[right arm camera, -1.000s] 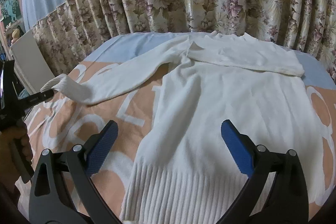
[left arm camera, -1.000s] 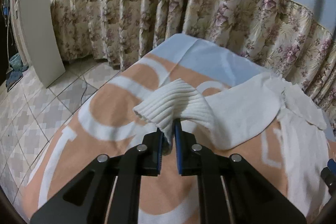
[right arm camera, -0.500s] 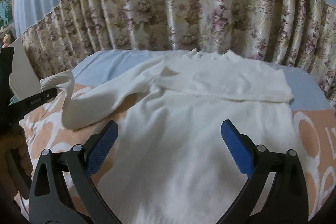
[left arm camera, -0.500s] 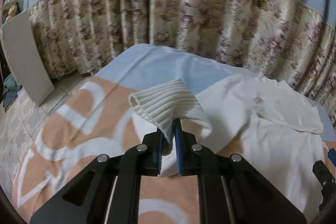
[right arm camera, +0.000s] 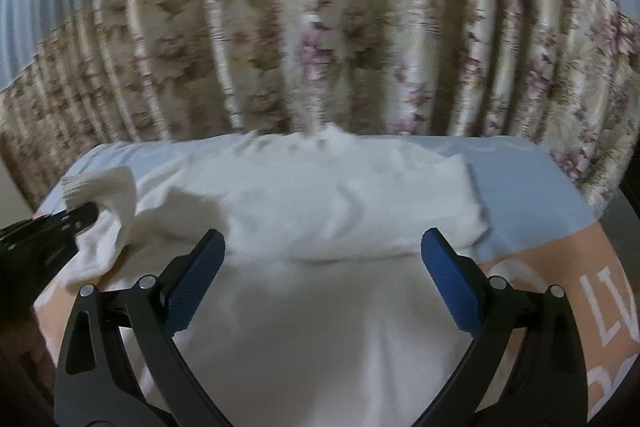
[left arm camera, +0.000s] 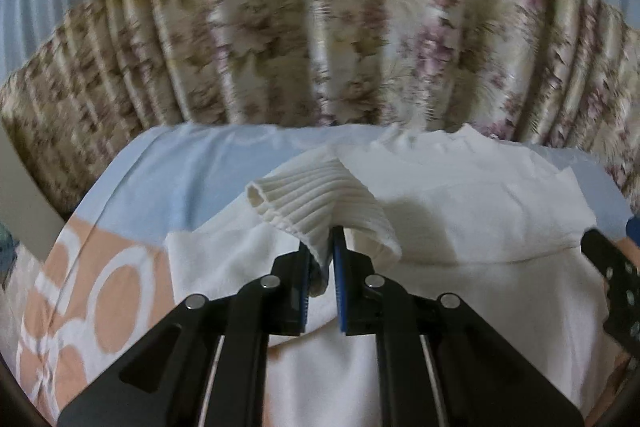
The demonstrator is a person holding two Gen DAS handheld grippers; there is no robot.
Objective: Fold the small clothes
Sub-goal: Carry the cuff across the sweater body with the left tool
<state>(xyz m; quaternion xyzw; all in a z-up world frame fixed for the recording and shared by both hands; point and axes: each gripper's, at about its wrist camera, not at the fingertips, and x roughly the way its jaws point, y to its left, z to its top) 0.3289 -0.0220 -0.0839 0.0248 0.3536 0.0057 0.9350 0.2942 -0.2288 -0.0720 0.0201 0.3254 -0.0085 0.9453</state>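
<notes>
A white knitted sweater (right arm camera: 320,327) lies flat on the bed, collar toward the curtain, one sleeve folded across the chest (right arm camera: 360,211). My left gripper (left arm camera: 320,251) is shut on the ribbed cuff (left arm camera: 308,203) of the other sleeve and holds it raised over the sweater's body (left arm camera: 460,287). In the right wrist view that cuff (right arm camera: 100,187) and the left gripper's black fingers (right arm camera: 80,217) show at the far left. My right gripper (right arm camera: 322,247) hovers open over the middle of the sweater, with nothing between its blue pads (right arm camera: 196,283).
The bed carries a peach and white patterned cover (left arm camera: 100,291) with a pale blue band (left arm camera: 180,179) at the far end. A floral curtain (right arm camera: 320,47) hangs close behind the bed. A pale board (left arm camera: 24,195) leans at the left.
My left gripper has carried the cuff rightward, from beside the bed's left edge to over the sweater's body. My right gripper has moved up the sweater toward the collar, still open.
</notes>
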